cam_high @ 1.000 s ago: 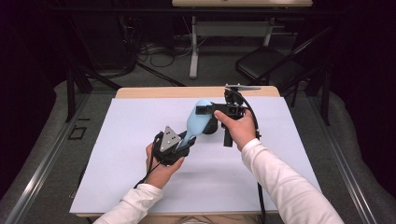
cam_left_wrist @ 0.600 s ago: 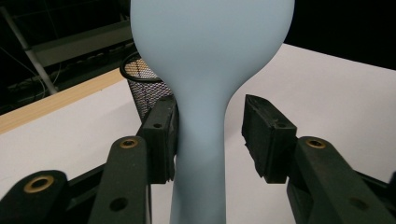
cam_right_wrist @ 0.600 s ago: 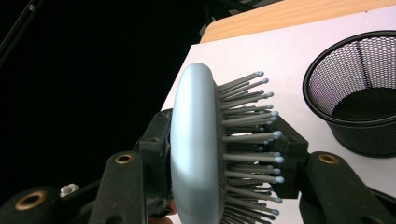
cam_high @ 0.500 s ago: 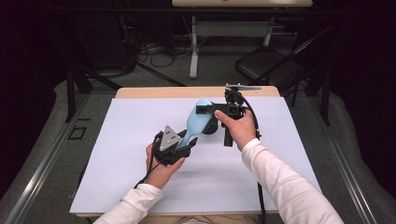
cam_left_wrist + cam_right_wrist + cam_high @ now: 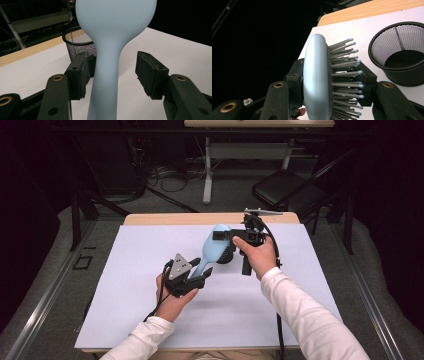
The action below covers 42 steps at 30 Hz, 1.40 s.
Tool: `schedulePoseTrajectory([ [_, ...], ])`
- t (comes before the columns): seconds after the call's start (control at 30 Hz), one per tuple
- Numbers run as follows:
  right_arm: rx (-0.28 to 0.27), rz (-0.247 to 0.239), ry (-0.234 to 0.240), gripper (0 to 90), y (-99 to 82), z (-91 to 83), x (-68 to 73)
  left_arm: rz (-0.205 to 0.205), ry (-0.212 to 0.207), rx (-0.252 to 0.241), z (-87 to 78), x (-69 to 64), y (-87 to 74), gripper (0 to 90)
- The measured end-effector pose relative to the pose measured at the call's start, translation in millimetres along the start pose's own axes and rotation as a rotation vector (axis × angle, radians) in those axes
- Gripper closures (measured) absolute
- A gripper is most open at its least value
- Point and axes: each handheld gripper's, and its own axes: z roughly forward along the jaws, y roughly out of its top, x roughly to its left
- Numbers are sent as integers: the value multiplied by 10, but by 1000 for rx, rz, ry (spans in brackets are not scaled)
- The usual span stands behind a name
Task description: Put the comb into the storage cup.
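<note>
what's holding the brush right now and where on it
The right gripper is clamped on the head of the light blue hairbrush, back and bristles between its jaws. The left gripper has just been opening around the handle, one pad clear.

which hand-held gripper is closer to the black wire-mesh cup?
Right. The right hand-held gripper clamps the light-blue plastic hairbrush by its head, just above the black wire-mesh cup. The left hand-held gripper sits farther off at the handle, jaws just opened.
</note>
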Motion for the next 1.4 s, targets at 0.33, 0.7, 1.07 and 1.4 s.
schedulePoseTrajectory([
  [0.33, -16, 1, -15, 504, 72, -67, -51, -10, 14, -8, -11, 28, 20, 401],
  [0.7, -38, -7, -36, 504, 196, -134, -62, 1, 11, -5, -17, 45, 33, 388],
  [1.07, -52, -11, -44, 505, 290, -178, -63, -30, -10, 27, -3, 82, 38, 401],
  [1.4, -63, -27, -70, 504, 368, -226, -45, -62, -30, 28, -50, 122, 87, 383],
])
